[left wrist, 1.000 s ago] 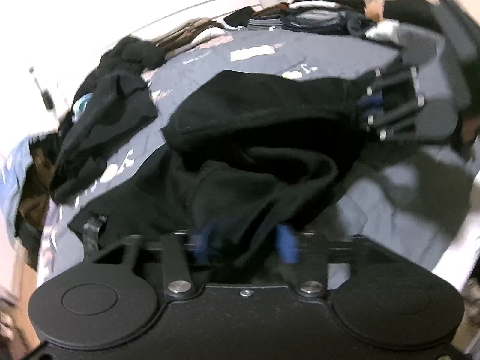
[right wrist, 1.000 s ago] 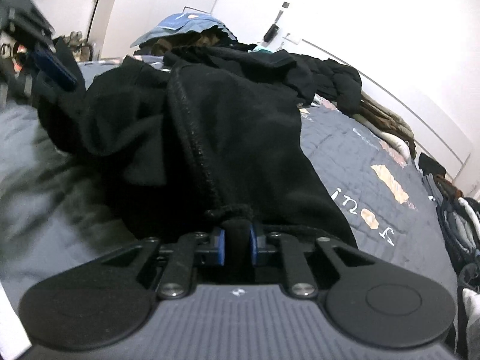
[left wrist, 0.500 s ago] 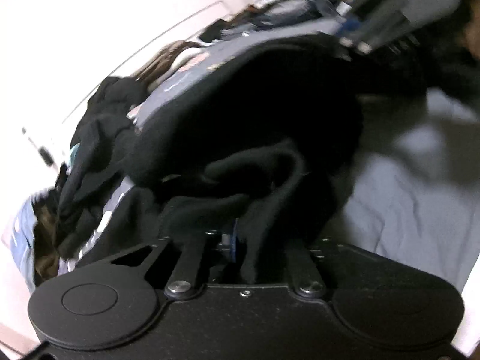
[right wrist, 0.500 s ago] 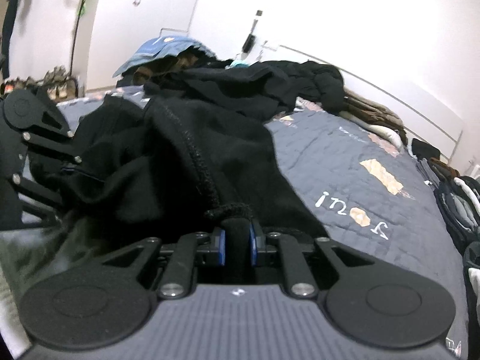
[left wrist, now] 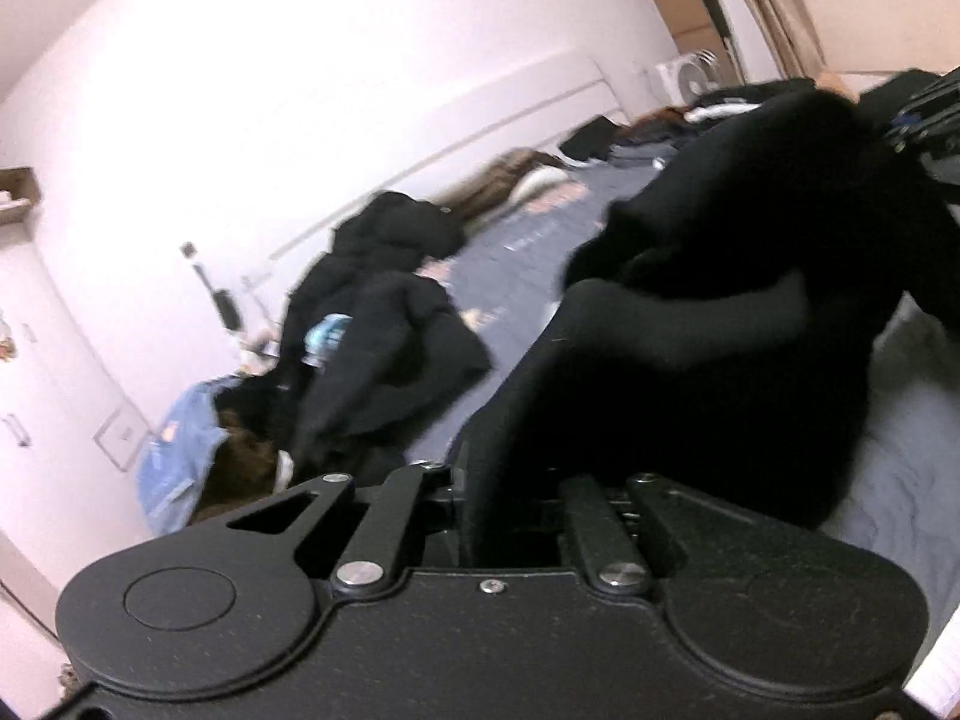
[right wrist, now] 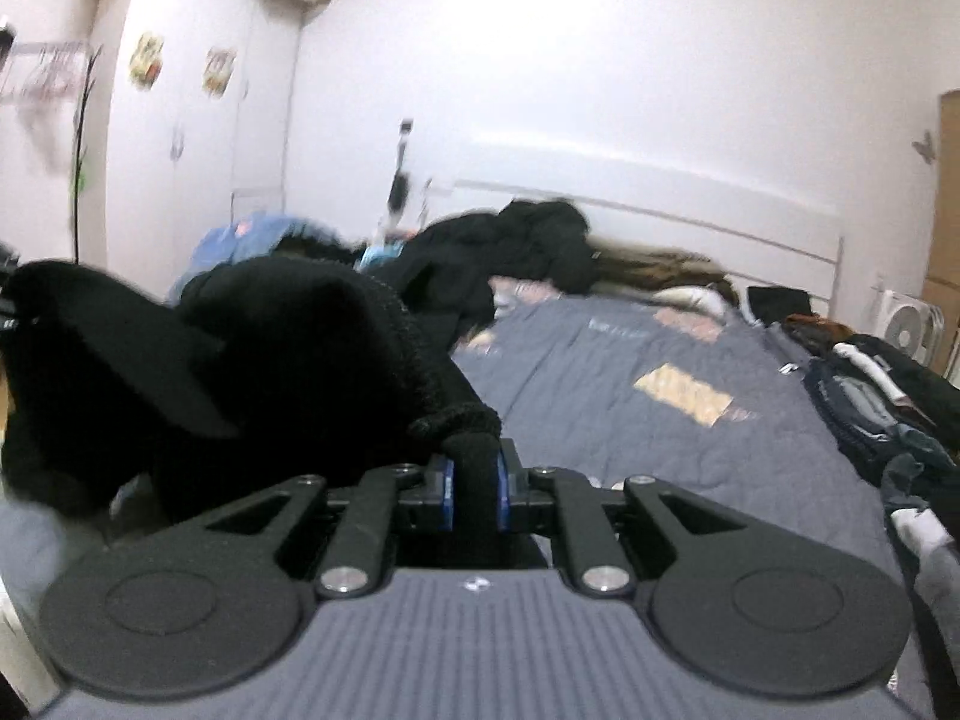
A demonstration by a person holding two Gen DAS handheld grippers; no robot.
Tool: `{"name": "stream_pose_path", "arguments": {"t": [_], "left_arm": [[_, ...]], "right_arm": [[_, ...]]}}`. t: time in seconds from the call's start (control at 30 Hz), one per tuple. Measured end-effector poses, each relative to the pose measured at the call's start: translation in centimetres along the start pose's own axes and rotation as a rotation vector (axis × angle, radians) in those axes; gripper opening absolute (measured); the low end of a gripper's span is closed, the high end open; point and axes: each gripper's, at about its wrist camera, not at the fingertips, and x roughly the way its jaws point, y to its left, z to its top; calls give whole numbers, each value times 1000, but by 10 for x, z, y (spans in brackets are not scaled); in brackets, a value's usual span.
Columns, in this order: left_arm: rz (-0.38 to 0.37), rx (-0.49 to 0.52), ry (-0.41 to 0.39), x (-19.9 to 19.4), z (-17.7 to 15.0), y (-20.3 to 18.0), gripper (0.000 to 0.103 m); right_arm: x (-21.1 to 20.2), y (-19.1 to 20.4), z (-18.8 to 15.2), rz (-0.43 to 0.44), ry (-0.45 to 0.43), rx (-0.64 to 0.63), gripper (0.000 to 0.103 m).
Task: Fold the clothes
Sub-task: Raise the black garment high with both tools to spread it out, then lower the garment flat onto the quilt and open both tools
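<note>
A black garment (left wrist: 720, 312) hangs in a bunch between both grippers, lifted above the grey-blue bed cover (left wrist: 516, 276). My left gripper (left wrist: 510, 498) is shut on one edge of it; the cloth hides its fingertips. My right gripper (right wrist: 474, 480) is shut on the garment's ribbed hem (right wrist: 462, 420), gripped between its blue pads (right wrist: 445, 483). The garment (right wrist: 240, 348) spreads to the left in the right wrist view. The right gripper also shows at the top right of the left wrist view (left wrist: 924, 114).
A heap of dark clothes (right wrist: 498, 258) lies by the white headboard (right wrist: 660, 204), with a blue item (left wrist: 174, 450) at the bed's corner. Folded clothes (right wrist: 870, 396) are stacked along the right edge. A white wardrobe (right wrist: 192, 138) and a fan (right wrist: 906, 324) stand beyond the bed.
Both grippers have risen with the black garment, lifting it off the bed. The left gripper closed on the cloth a second ago. The views now tilt up toward the walls.
</note>
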Motion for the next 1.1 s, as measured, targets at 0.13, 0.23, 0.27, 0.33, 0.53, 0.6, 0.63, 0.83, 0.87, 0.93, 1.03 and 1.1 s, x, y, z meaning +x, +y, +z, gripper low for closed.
{"name": "stream_pose_path", "arguments": {"t": [0.13, 0.23, 0.27, 0.33, 0.53, 0.6, 0.63, 0.83, 0.87, 0.93, 1.03, 1.1], "left_arm": [[47, 15, -45, -33, 17, 13, 6], [81, 27, -92, -61, 33, 20, 6], [93, 28, -111, -71, 39, 22, 6], [114, 33, -152, -95, 52, 26, 6], [175, 57, -268, -160, 94, 39, 6], [188, 56, -303, -176, 110, 43, 6], [194, 56, -320, -184, 118, 45, 6], [213, 75, -403, -207, 157, 44, 6], [211, 74, -412, -206, 162, 43, 6], [199, 69, -412, -192, 170, 39, 6], [172, 68, -398, -160, 177, 31, 6], [140, 64, -369, -129, 180, 26, 6]], "right_arm": [[-29, -17, 20, 1, -59, 30, 11], [-53, -25, 37, 19, -105, 55, 11], [-60, -28, 44, 26, -121, 61, 11], [-78, -30, 55, 38, -155, 67, 11], [-135, -35, 98, 74, -288, 78, 11], [-150, -36, 114, 73, -331, 59, 11], [-157, -37, 123, 70, -352, 46, 11], [-185, -47, 167, 44, -420, -12, 11], [-186, -49, 172, 37, -425, -18, 11], [-183, -53, 176, 24, -424, -22, 11], [-171, -57, 174, -1, -403, -18, 11], [-154, -61, 169, -24, -373, -13, 11]]}}
